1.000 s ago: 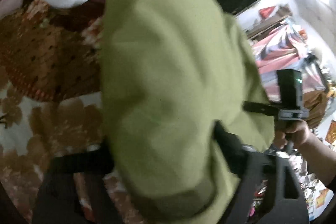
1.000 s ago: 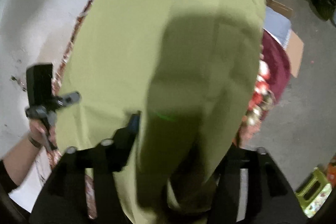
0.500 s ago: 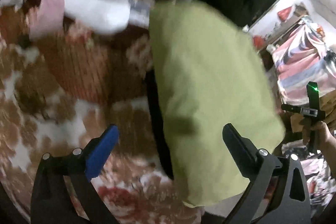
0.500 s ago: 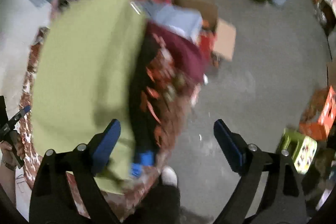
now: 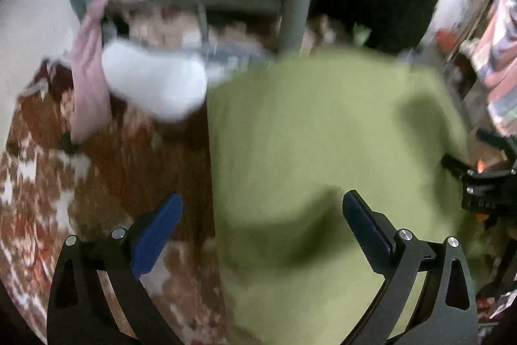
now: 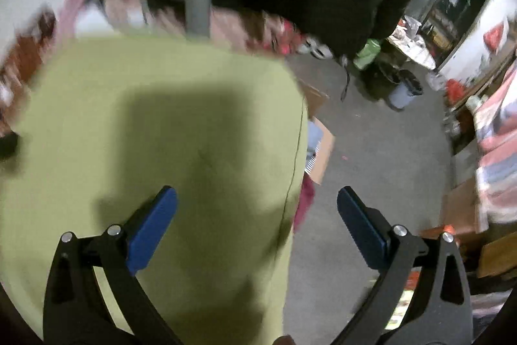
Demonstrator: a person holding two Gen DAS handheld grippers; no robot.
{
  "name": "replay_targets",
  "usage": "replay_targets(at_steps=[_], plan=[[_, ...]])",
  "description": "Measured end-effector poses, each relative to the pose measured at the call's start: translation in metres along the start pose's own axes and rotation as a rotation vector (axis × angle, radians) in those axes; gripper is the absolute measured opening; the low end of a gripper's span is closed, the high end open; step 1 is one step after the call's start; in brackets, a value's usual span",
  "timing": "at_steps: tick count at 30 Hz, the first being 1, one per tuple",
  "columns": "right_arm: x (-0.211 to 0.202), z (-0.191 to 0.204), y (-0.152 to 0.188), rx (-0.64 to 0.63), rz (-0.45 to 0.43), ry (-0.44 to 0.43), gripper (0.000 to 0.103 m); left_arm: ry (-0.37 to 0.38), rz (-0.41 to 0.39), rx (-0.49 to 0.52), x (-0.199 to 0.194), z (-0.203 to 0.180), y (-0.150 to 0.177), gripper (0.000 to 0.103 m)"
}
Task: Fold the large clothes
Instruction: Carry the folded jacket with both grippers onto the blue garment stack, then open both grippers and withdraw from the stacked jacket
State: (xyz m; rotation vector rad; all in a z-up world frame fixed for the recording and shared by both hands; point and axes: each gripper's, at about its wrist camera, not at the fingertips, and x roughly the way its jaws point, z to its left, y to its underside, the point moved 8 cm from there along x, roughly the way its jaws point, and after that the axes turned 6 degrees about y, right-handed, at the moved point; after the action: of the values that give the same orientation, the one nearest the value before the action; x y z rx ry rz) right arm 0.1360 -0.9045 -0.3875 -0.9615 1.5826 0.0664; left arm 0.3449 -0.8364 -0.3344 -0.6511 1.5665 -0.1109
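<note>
Green garment (image 5: 323, 157) lies flat below both wide-open grippers, untouched.

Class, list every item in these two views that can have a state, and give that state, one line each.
Green garment: lying flat on the patterned bedcover, released.
Left tool: open, holding nothing, above the garment.
Right tool: open, holding nothing, over the garment's edge.
White cloth: bunched beside the garment.

Dim indoor light, heavy motion blur, fisheye-warped dark edges.
</note>
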Motion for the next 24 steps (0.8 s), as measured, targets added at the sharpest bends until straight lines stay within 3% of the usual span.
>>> replay_targets(at_steps=[2, 5, 9, 13, 17, 24], plan=[[0.022, 0.002, 0.006, -0.032, -0.029, -0.041, 0.098, 0.052, 0.031, -0.053, 0.019, 0.008, 0.016, 0.099], [0.033, -0.005, 0.011, -0.077, -0.077, -0.029, 0.098, 0.148, 0.063, -0.191, 0.036, 0.019, 0.032, 0.099], [0.030, -0.023, 0.024, -0.103, -0.103, 0.010, 0.098, 0.108, 0.031, -0.150, 0.027, 0.020, 0.036, 0.099], [0.010, -0.061, 0.038, -0.027, -0.059, 0.028, 0.098, -0.019, -0.029, -0.142, -0.021, 0.042, 0.044, 0.098], [-0.035, -0.082, 0.064, 0.037, -0.116, -0.003, 0.098, 0.020, -0.143, -0.201, -0.085, 0.040, 0.066, 0.098], [-0.137, -0.075, 0.145, 0.140, -0.176, -0.042, 0.098, 0.026, -0.242, -0.080, -0.176, -0.023, 0.141, 0.098]])
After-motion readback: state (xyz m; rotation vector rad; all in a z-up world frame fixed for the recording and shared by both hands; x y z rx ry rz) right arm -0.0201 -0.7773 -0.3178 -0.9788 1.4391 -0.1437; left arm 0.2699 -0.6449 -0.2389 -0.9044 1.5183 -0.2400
